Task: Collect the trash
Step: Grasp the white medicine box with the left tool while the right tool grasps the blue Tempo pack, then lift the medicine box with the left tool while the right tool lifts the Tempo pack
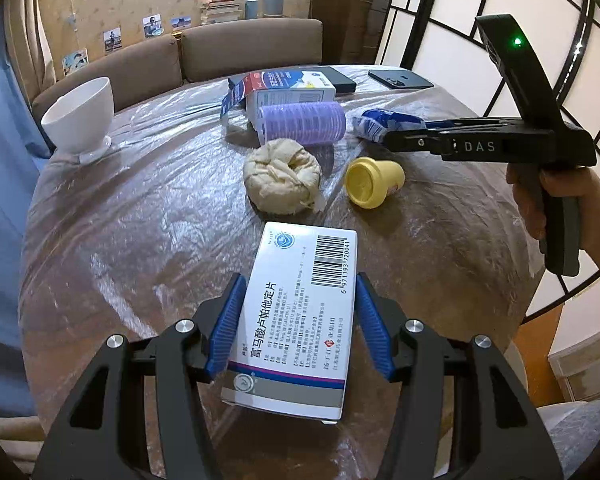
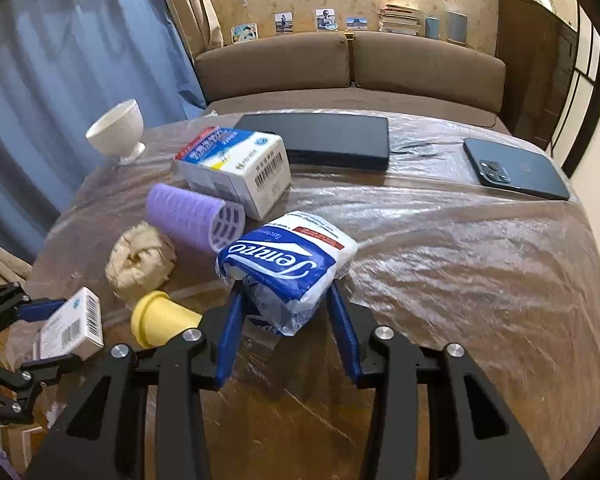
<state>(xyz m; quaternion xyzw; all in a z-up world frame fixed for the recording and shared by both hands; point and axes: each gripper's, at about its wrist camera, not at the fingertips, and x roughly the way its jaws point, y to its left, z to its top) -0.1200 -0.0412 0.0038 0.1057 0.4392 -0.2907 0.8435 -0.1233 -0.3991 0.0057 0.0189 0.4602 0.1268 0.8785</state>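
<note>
Mid-collection at a round table wrapped in clear plastic film: left gripper clamped on a white medicine box, blue pads pressed against its long sides, box apparently lifted just off the film near the front edge; right gripper pinching a blue-and-white tissue pack by its near end, the pack's far end seemingly just above the table. No bin or bag in sight, so nothing visibly disposed of yet. Left to gather, by the look of it: a crumpled paper wad, a yellow cap on its side, and an opened carton with a purple roller touching it. Probably not trash: a white bowl at the far left rim, a dark flat case and a phone near the far right edge. Open film on the right half, free for carrying out; clutter tight in the middle, both grippers close together.
</note>
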